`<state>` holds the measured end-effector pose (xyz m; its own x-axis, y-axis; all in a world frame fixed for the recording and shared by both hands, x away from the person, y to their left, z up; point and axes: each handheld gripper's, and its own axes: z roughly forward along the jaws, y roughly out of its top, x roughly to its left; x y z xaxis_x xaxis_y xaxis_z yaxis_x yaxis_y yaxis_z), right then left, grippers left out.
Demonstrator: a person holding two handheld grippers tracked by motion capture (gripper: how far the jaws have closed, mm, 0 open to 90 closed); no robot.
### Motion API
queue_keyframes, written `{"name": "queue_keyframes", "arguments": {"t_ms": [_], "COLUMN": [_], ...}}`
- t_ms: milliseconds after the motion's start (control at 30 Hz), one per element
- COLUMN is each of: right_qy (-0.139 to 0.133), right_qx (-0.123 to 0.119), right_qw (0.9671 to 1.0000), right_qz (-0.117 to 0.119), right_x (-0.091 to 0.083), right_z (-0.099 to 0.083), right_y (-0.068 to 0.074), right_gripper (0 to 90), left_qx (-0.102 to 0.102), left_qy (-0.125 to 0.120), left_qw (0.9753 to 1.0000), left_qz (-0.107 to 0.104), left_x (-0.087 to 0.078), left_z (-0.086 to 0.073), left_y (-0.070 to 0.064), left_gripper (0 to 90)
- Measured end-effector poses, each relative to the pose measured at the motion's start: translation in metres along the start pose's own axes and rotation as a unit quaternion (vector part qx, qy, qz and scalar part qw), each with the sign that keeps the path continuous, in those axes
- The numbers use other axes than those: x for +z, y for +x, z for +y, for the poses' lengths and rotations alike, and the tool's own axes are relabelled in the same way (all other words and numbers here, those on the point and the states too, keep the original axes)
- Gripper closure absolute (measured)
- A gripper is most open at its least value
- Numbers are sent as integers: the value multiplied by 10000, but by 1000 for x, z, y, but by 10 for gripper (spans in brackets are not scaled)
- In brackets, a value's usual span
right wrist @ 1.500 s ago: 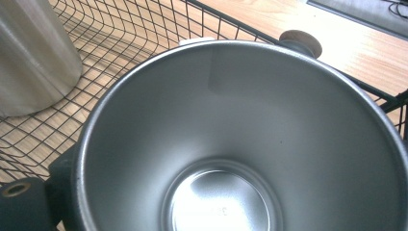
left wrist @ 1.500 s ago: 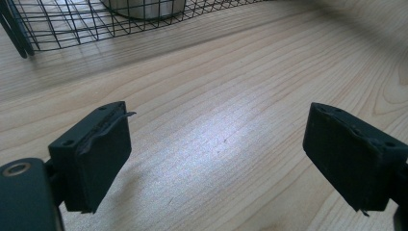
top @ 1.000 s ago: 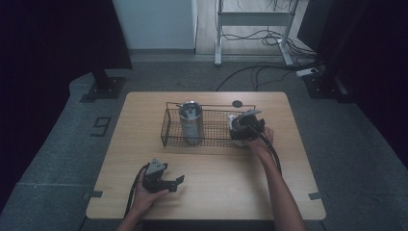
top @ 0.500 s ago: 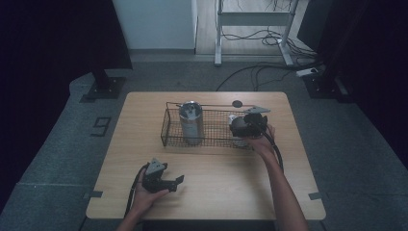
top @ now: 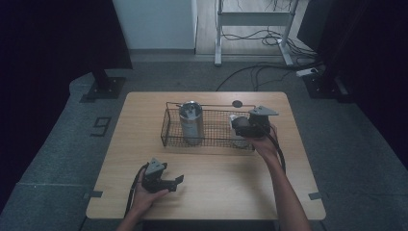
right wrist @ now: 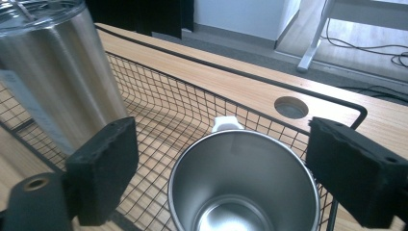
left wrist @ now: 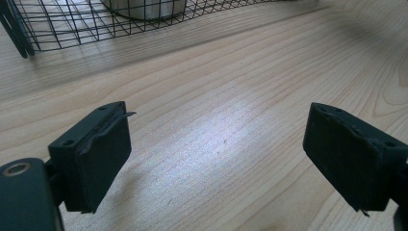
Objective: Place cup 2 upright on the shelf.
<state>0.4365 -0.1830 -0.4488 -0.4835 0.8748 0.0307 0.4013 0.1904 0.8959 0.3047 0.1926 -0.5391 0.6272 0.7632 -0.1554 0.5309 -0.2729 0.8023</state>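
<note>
A black wire basket (top: 211,140) stands in the middle of the wooden table (top: 211,192). In its left half a lidded steel tumbler (top: 191,122) (right wrist: 57,77) stands upright. At its right end an open steel mug (right wrist: 243,187) with a white handle stands inside the mesh (right wrist: 192,110). My right gripper (top: 236,127) (right wrist: 231,168) hovers just above the mug, open, one jaw on each side of the rim and not touching it. My left gripper (top: 176,182) (left wrist: 223,159) rests open near the front edge, with bare wood between its jaws.
A round hole (top: 237,103) (right wrist: 291,107) sits in the tabletop just behind the basket. In the left gripper view the basket's front wall (left wrist: 72,29) lies ahead of the jaws. A metal stand (top: 252,19) and cables lie on the floor beyond the table.
The right gripper has shifted slightly right and tilted over the basket's right end. The left gripper has stayed where it was.
</note>
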Motion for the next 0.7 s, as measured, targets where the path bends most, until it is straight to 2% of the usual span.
{"name": "queue_keyframes", "arguments": {"t_ms": [167,233,467,700], "right_qy": [-7,-125,-222,-265], "right_qx": [32,30,117,83], "right_qw": [10000,9999,9996,9995], "right_qz": [6,20,86,163], "right_x": [-6,-11,-28,-44], "right_z": [-5,-7,-15,-24], "right_y": [0,0,0,0], "right_gripper": [128,140,135,137], "left_qx": [-1,-4,16,-2], "left_qy": [7,8,18,0], "left_qw": [10000,10000,10000,10000], "left_qz": [3,3,5,17], "left_x": [1,1,1,1], "left_z": [0,0,0,0], "left_y": [-1,-1,-1,-1], "left_gripper": [98,98,98,98]}}
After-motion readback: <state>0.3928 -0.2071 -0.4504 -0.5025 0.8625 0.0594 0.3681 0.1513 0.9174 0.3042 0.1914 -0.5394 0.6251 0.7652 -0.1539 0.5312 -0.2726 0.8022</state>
